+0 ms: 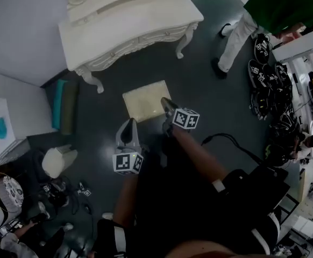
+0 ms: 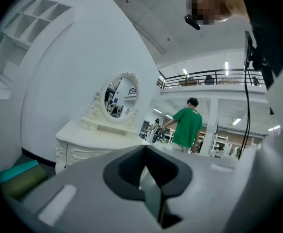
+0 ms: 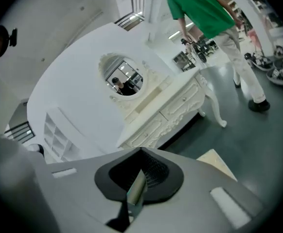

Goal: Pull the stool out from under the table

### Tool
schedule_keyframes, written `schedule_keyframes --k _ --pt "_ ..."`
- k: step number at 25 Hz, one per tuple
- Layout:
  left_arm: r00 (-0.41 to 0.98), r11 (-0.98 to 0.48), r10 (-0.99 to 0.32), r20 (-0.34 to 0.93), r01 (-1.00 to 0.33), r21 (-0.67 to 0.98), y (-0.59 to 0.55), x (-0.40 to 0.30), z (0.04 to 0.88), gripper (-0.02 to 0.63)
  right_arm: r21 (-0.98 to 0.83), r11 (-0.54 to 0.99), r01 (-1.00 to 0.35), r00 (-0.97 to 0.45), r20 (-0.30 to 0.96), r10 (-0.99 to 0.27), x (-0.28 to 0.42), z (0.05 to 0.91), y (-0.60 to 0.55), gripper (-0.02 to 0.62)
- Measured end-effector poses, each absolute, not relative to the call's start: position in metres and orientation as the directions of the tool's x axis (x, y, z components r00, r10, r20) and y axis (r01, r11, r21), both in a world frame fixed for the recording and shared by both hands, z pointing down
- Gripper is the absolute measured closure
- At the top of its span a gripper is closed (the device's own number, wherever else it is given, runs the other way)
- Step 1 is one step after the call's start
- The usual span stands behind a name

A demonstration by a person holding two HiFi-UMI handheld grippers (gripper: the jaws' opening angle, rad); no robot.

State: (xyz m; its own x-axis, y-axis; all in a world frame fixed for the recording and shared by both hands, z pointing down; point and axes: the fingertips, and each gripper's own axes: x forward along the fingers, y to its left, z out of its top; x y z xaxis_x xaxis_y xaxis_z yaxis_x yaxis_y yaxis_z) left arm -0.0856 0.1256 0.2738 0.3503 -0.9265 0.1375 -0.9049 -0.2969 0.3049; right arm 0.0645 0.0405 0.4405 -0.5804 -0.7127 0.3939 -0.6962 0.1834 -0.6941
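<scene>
Stool (image 1: 146,102) stands clear of the table (image 1: 129,23), at its 5 o'clock; the pull looks done. Left gripper (image 1: 128,124) and right gripper (image 1: 168,103), at the stool's 6 o'clock, are closed, empty. Next: probably only retreat.

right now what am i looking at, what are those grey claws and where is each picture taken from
No robot: someone holds a two-jaw gripper in each hand. One picture is from a camera on their head, looking down; the other two cameras ride on the grippers, looking along the jaws. The left gripper and right gripper are both shut, holding nothing. On the floor a cream stool stands clear of the white table. A person in green stands beyond.
</scene>
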Motion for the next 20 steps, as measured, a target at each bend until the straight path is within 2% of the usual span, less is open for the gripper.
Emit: schedule_keyframes --k 5,11,20 --pt "0.311 -0.27 -0.945 0.1 -0.915 0.299 0.119 -0.079 0.247 0.6 -0.549 0.293 -0.783 -0.559 0.413 -0.719 0.072 0.387 0.037 0.598" --pt "0.279 -0.255 -0.959 0.057 -0.93 0.263 0.097 -0.077 0.216 0.6 -0.414 0.418 -0.809 -0.565 0.351 -0.746 0.074 0.327 0.031 0.598" --pt "0.249 -0.23 -0.967 0.05 -0.942 0.246 0.083 -0.087 0.204 0.6 -0.372 0.492 -0.787 -0.606 0.317 -0.729 0.063 0.297 0.03 0.598"
